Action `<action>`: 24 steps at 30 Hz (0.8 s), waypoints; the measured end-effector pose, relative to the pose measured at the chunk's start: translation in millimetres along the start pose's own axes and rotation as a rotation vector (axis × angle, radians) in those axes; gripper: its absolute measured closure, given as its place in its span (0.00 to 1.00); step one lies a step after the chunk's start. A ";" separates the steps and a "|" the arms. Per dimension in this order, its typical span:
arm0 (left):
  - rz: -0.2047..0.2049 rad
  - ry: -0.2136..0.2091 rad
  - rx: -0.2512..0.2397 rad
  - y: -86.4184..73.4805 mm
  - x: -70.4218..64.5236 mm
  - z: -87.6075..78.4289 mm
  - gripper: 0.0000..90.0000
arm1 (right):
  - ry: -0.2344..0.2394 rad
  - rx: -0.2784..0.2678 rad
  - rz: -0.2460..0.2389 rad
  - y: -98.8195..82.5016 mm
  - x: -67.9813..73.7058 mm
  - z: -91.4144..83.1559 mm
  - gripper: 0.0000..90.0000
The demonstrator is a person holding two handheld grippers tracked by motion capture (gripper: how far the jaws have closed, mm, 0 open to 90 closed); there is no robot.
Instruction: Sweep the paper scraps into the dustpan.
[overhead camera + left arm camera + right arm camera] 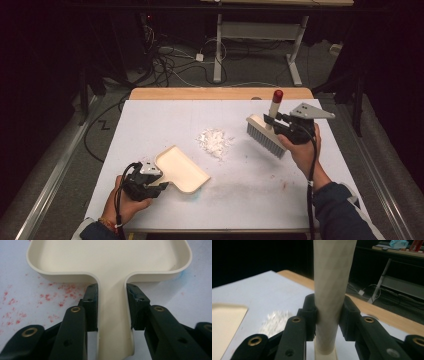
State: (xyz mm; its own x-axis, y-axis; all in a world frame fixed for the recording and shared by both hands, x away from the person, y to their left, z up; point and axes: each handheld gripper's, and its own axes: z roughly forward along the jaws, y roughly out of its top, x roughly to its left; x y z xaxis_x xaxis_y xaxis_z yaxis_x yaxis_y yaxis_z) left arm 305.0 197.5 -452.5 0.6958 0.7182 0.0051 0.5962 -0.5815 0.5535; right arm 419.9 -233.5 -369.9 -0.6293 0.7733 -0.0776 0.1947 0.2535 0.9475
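Observation:
A cream dustpan (181,169) lies on the white table near its front left. My left gripper (161,186) is shut on the dustpan's handle (113,315), one pad (92,305) on each side. A brush (267,134) with grey bristles and a cream, red-tipped handle (331,290) hangs over the right part of the table, bristles down. My right gripper (272,121) is shut on that handle near its base. A small heap of white scraps (215,140) lies between pan and brush, seen low at the left as white scraps (274,321) in the right gripper view.
The white sheet (150,120) covers a wooden table top (220,93). Faint red specks (50,296) stain the sheet beside the pan. Beyond the far edge stand a desk frame (260,40) and loose cables (170,60) on the floor.

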 end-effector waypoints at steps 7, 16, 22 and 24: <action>0.016 0.007 0.004 1.9 -2.7 2.8 0.71 | -0.066 0.005 -0.006 15.4 3.8 54.9 0.79; 0.017 0.005 -0.002 4.4 -3.9 6.0 0.71 | -0.162 -0.029 -0.064 19.5 15.2 111.8 0.79; 0.012 -0.006 0.000 4.4 -3.0 7.8 0.71 | -0.127 -0.038 -0.085 16.2 29.7 135.0 0.79; 0.004 -0.014 0.002 4.8 -2.5 10.1 0.71 | -0.105 -0.007 -0.134 12.7 41.0 148.1 0.79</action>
State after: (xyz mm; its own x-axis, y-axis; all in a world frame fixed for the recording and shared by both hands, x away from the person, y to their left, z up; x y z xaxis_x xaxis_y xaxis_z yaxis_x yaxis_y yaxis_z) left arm 310.1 189.0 -458.3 0.7040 0.7102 -0.0044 0.5939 -0.5852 0.5521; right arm 508.0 -112.5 -407.0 -0.5668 0.7895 -0.2356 0.1086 0.3550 0.9285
